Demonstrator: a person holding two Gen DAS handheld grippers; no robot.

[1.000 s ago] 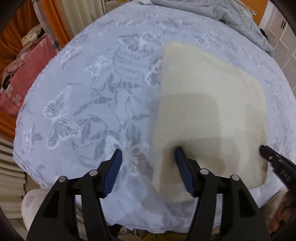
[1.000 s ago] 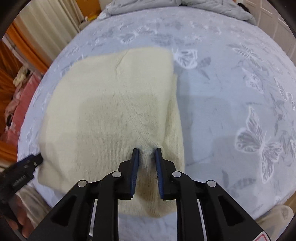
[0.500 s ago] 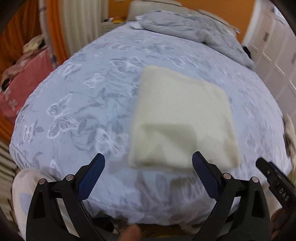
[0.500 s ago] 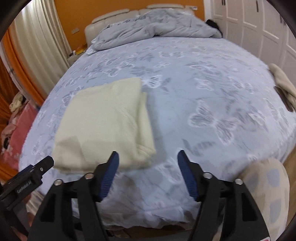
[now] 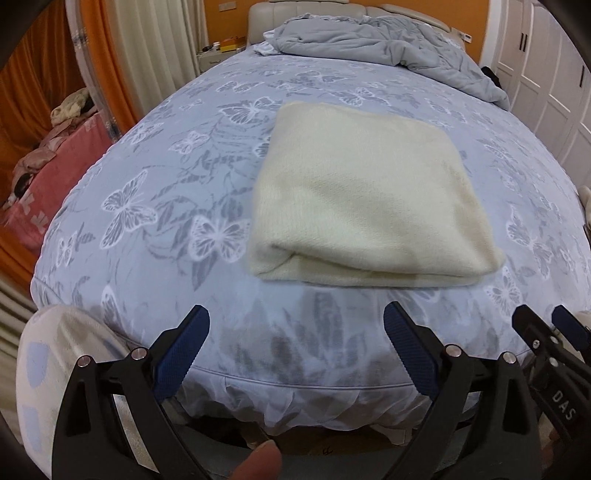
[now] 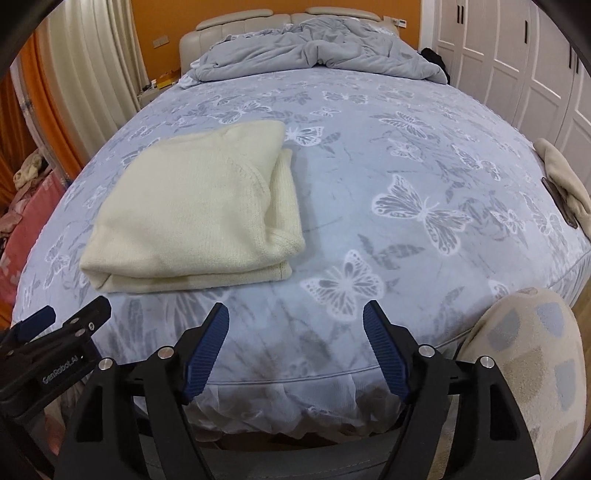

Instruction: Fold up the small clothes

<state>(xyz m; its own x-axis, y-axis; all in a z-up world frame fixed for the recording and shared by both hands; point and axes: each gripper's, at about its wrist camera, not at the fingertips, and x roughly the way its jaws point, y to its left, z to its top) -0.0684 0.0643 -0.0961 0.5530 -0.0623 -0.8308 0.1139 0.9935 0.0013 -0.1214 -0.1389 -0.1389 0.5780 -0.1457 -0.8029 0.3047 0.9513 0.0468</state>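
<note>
Bedroom, orange walls; bed sheet (image 6: 424, 155) pale blue with white butterflies, filling both views. Nearest: left gripper (image 5: 295, 349) off the foot of the bed, jaws spread wide, holding nothing. Right gripper (image 6: 295, 345) likewise spread wide and empty. A second ago the right one pinched the near edge of the knit and the left sat half-open over it; both have since let go and backed away past the mattress edge. Patterned trouser knee (image 6: 532, 354) at the right view's lower right. Further in: cream sweater (image 5: 365, 199) folded into a rough square, lying flat on the sheet near the foot, left of centre in the right view (image 6: 199, 206). Farthest: rumpled grey duvet (image 6: 314, 55) against the headboard (image 6: 280, 16); white wardrobe doors (image 6: 517, 48) to the right.
</note>
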